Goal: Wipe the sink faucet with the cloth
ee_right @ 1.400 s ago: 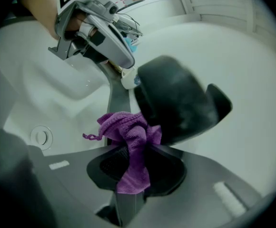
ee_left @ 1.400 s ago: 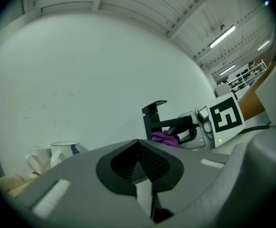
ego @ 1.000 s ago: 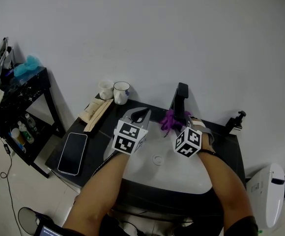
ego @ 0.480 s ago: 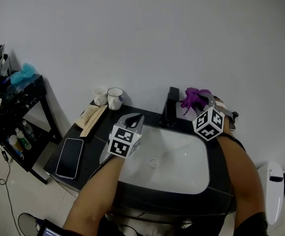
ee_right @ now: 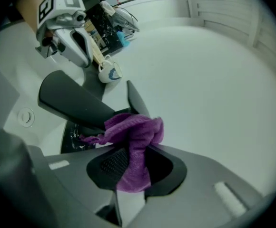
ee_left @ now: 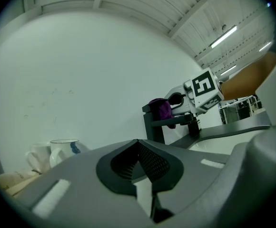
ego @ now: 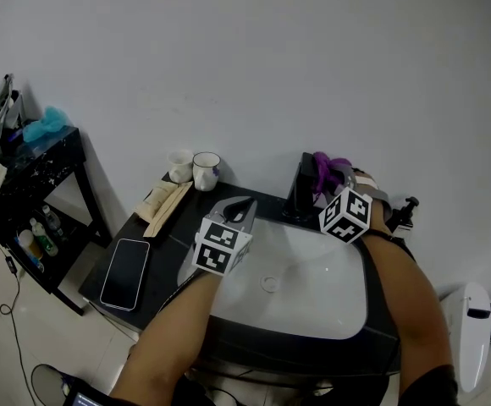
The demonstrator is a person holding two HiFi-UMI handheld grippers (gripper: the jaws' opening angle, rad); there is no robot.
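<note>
Right gripper (ego: 332, 177) moved onto faucet (ego: 303, 189) | cloth (ego: 324, 164) clamped | spout toward basin (ego: 313, 290)

Plain white wall (ego: 271, 66) across the whole back, unmarked and evenly lit. Against it, a black tabletop (ego: 165, 239) with a glossy dark finish. To the left, apart from the tabletop, a black shelf unit (ego: 59, 155) on slanted legs, with something teal (ego: 44, 123) on its top and small bottles (ego: 32, 242) on the lower shelf. Pale floor (ego: 17, 353) below, crossed by a thin black cable (ego: 9, 265). At the lower right, beside the tabletop, a white rounded fixture (ego: 472, 337), cut off by the edge of the head view. Overhead, in the left gripper view, a white ribbed ceiling (ee_left: 142, 4) with long tube lights (ee_left: 223, 34), switched on.
</note>
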